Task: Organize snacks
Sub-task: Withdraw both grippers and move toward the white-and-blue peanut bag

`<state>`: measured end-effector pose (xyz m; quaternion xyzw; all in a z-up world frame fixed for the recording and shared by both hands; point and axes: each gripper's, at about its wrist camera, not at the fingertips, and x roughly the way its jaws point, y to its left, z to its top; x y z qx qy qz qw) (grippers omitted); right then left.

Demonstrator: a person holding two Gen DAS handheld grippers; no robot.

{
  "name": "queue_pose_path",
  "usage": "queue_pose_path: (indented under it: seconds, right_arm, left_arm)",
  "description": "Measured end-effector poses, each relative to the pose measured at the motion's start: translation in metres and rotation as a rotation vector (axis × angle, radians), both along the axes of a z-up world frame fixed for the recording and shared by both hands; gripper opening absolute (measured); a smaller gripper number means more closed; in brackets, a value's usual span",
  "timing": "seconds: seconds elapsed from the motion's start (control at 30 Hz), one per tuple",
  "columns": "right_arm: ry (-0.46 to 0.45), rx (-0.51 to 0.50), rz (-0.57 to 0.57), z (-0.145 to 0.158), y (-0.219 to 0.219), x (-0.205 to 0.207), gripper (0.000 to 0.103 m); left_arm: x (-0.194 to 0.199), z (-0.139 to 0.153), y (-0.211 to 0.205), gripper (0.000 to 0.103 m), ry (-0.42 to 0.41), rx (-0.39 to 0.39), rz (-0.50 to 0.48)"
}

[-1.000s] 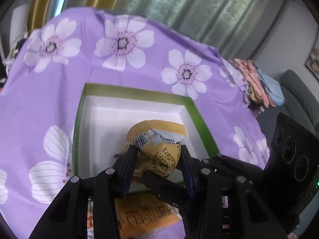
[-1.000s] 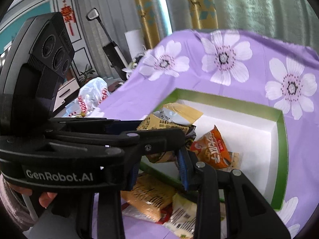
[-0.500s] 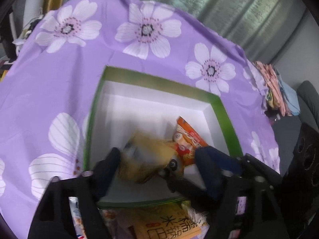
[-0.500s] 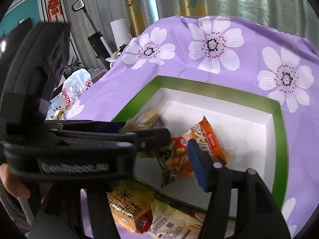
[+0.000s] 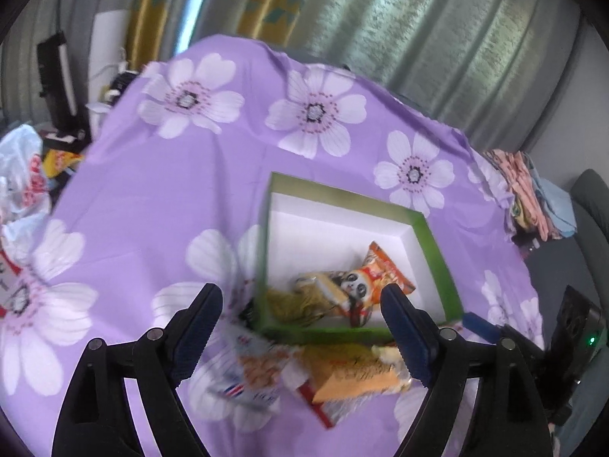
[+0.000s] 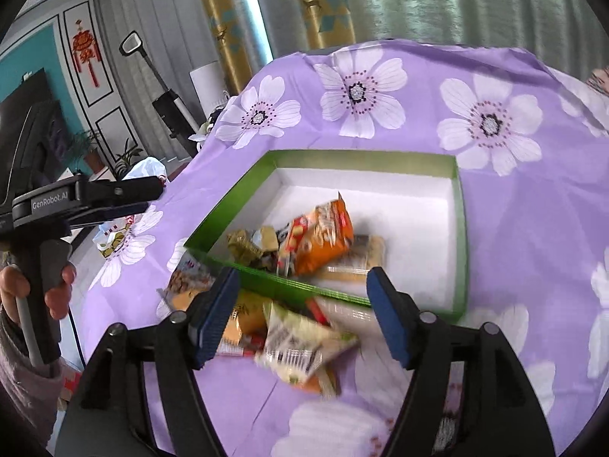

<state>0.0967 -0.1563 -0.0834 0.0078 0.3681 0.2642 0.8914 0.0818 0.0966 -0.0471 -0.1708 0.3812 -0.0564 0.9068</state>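
Task part done. The shallow green-rimmed cardboard box with white interior (image 6: 459,228) holds an orange foil snack packet (image 6: 319,234), a panda-printed packet (image 5: 342,285) and olive-gold wrapped snacks (image 6: 247,245), all at its near left end. Several loose packets (image 6: 297,346) remain on the purple flowered tablecloth (image 5: 160,190), just outside the near wall. Left gripper (image 5: 300,337) and right gripper (image 6: 300,320): jaws opening, nothing held. The far right of the box is free; the near wall could catch a low carry.
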Motion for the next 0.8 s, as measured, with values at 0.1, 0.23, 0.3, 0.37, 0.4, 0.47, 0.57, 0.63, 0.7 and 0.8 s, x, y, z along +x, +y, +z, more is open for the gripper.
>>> queue_pose_path:
  seconds: [0.1,0.23,0.3,0.37,0.4,0.47,0.57,0.63,0.7,0.8]
  right_arm:
    - [0.004,0.018,-0.013,0.0,-0.006,-0.014,0.075]
    - [0.005,0.036,-0.016,0.0,-0.011,-0.034,0.08]
    - [0.004,0.042,-0.012,0.0,-0.014,-0.043,0.082]
    - [0.004,0.04,-0.014,-0.001,-0.015,-0.053,0.083]
    - [0.005,0.038,-0.012,-0.002,-0.016,-0.059,0.084]
    - [0.007,0.027,-0.011,-0.005,-0.018,-0.068,0.084]
    - [0.023,0.01,-0.011,-0.012,-0.021,-0.081,0.084]
    - [0.032,0.0,-0.007,-0.017,-0.02,-0.089,0.084]
    - [0.033,-0.01,0.001,-0.019,-0.019,-0.094,0.084]
    - [0.039,-0.004,0.021,-0.019,-0.016,-0.098,0.084]
  left_arm:
    - [-0.019,-0.001,0.002,0.094,-0.004,0.008,0.011]
    - [-0.044,-0.009,0.0,0.097,0.008,0.014,0.019]
    - [-0.055,-0.014,-0.003,0.097,0.016,0.001,0.014]
    - [-0.066,-0.019,-0.007,0.097,0.025,-0.02,-0.008]
    - [-0.07,-0.021,-0.009,0.097,0.024,-0.027,-0.013]
    - [-0.081,-0.024,-0.016,0.097,0.03,-0.037,-0.035]
    - [-0.093,-0.028,-0.026,0.097,0.033,-0.033,-0.05]
    - [-0.099,-0.03,-0.032,0.097,0.037,-0.016,-0.052]
    - [-0.104,-0.032,-0.038,0.097,0.041,0.009,-0.057]
    - [-0.111,-0.031,-0.046,0.097,0.038,0.054,-0.063]
